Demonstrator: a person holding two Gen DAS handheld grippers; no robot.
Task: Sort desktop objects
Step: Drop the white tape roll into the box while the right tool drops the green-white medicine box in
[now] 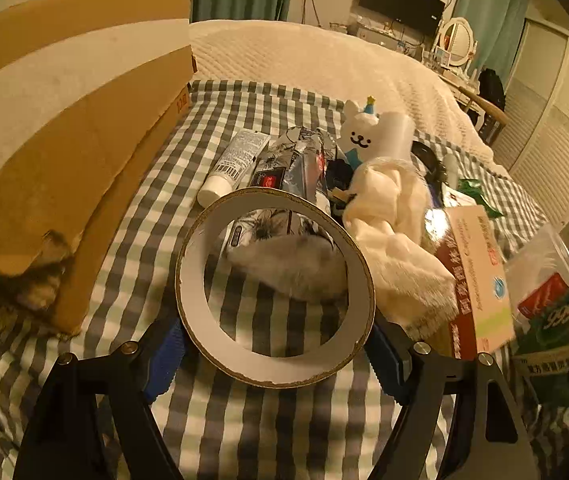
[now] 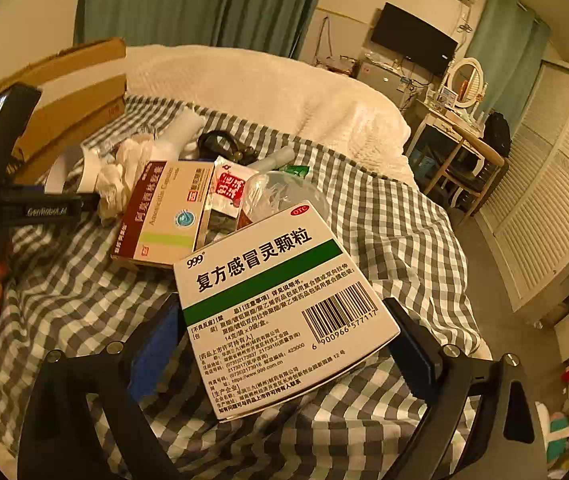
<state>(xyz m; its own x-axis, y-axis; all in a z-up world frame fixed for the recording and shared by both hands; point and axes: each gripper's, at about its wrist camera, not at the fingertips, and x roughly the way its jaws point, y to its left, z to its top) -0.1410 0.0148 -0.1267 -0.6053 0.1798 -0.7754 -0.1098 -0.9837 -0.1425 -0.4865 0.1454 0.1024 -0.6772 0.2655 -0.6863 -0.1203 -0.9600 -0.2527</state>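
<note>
My left gripper (image 1: 276, 356) is shut on a roll of tape (image 1: 348, 248), held upright above the checked cloth (image 1: 244, 420). My right gripper (image 2: 284, 344) is shut on a white and green 999 medicine box (image 2: 284, 308), held tilted above the cloth. Behind the tape lie a white tube (image 1: 232, 164), a patterned packet (image 1: 296, 160), a white cat plush (image 1: 380, 184) and a red and cream medicine box (image 1: 476, 280). That box also shows in the right wrist view (image 2: 164, 216), next to a red sachet (image 2: 228, 188) and a clear plastic bag (image 2: 280, 192).
An open cardboard box (image 1: 68, 152) stands at the left on the cloth; it also shows in the right wrist view (image 2: 76, 96). A white quilt (image 1: 308, 60) lies behind the pile. The left gripper's body (image 2: 0, 184) shows at the left of the right wrist view. A dressing table (image 2: 456, 152) stands at the right.
</note>
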